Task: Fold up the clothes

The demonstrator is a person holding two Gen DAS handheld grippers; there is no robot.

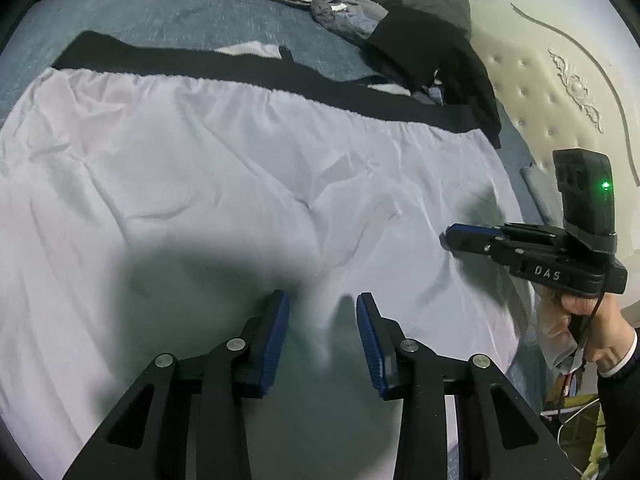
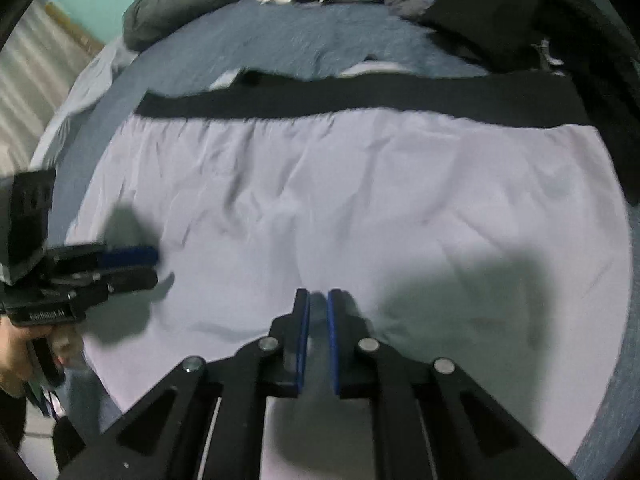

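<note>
A pale lavender skirt with a black waistband lies spread flat on the blue bed. The same skirt fills the right wrist view. My left gripper hovers open over the skirt's near part, nothing between its blue pads. It also shows at the left, over the skirt's left edge, as the left gripper. My right gripper is over the near middle of the skirt, its pads only a narrow gap apart with nothing held. Seen from the side, the right gripper is near the skirt's right edge.
A heap of dark clothes lies along the far side of the bed, with more dark clothes at the far right. A cream padded headboard stands to the right. A hand holds the right gripper.
</note>
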